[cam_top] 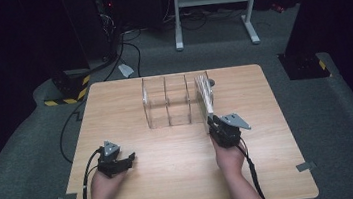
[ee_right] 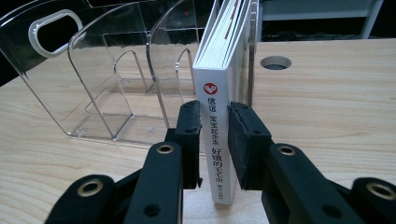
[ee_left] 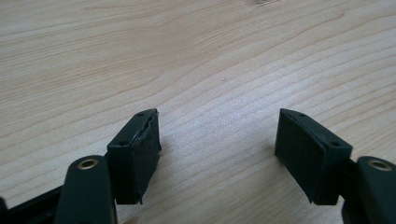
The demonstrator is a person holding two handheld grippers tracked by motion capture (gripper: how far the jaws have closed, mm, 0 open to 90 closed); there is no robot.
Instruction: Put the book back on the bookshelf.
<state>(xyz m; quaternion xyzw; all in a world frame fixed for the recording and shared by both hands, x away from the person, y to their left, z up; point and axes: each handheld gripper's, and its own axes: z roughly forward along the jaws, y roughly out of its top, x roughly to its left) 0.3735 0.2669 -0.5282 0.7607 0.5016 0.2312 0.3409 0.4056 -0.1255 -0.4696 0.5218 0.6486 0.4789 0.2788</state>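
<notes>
In the high view the right tool (cam_top: pixel 212 121) sits right of centre in the frame, at the near end of a white book (cam_top: pixel 206 96) that stands on edge in the rightmost compartment of a clear acrylic rack (cam_top: pixel 167 103) on the wooden worktop (cam_top: pixel 115 111). In the right gripper view its two black jaws are clamped on the book (ee_right: pixel 215 135), one pad on each cover just beside the spine, which faces the camera with a red mark and dark characters running down it. The book's far part lies between the rack's (ee_right: pixel 93 93) transparent dividers, in the upper middle of that frame, and a round hole (ee_right: pixel 275 62) in the worktop shows to the right of it. The left tool (cam_top: pixel 130 158) rests low at the lower left of the high view, well apart from the rack. In the left gripper view its jaws stand moderately apart with nothing between them, only bare wood grain (ee_left: pixel 196 70) below.
</notes>
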